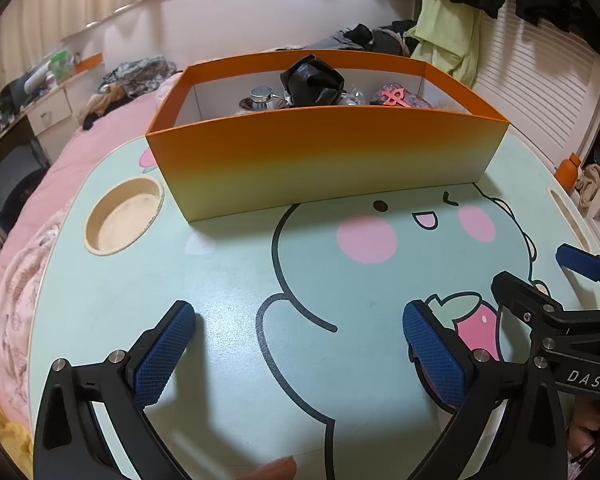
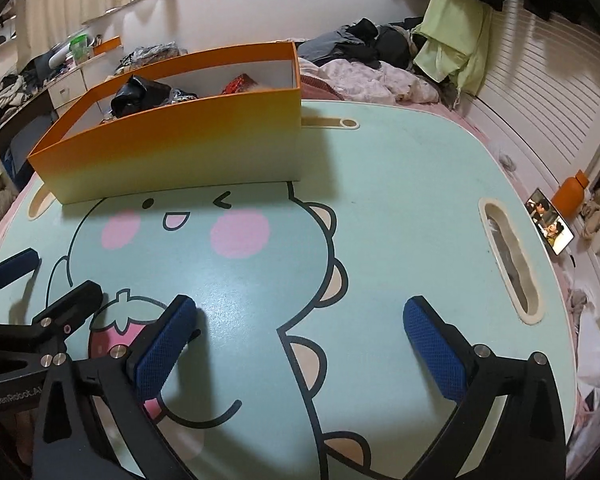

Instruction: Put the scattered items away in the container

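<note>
In the left wrist view, the left gripper [image 1: 300,344] hangs at the bottom of the frame, jaws spread wide and empty over the cartoon-printed table [image 1: 228,280]. The orange box [image 1: 324,148] stands well beyond it, upper centre, holding a crumpled black bag [image 1: 312,80], a shiny metal piece [image 1: 262,98] and a red item [image 1: 394,96]. At lower right, the right gripper [image 2: 300,344] is likewise released, with nothing between its pads.

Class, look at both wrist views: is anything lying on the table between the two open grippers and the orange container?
Nothing visible does. Bare table lies between the left gripper, the right gripper and the orange container, whose items already sit inside.
</note>
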The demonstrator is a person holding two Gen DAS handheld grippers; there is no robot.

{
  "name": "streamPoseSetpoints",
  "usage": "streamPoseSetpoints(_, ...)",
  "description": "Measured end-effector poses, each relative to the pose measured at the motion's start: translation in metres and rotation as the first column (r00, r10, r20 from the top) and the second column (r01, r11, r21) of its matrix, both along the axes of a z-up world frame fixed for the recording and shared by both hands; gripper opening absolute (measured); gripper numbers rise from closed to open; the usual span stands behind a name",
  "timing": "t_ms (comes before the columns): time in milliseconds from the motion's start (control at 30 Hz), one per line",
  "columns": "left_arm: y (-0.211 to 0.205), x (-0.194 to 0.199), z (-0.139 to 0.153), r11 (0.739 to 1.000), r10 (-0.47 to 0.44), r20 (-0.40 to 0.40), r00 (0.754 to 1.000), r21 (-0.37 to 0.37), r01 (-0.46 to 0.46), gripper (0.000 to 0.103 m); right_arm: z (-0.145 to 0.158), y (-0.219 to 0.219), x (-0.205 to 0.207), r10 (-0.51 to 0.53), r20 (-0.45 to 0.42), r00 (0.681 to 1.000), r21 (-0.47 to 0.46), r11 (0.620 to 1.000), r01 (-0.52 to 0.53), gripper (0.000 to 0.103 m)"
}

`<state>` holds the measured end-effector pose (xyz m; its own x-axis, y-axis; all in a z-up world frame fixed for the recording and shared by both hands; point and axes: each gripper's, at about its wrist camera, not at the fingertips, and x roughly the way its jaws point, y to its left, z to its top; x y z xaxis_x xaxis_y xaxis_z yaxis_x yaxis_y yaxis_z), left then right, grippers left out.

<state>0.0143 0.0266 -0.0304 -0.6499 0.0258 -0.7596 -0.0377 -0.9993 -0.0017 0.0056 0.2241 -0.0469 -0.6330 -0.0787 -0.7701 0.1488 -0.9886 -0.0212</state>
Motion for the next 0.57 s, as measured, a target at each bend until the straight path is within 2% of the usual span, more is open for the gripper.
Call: streamPoseSetpoints(567,0.0004,0.0007,0.0000,1.000,-0.004,-0.005,1.000,0.001,0.004,0.103,0.0001,0.0002,0.0002,0.000,0.000,1.000,0.001,1.000,0.000,0.103)
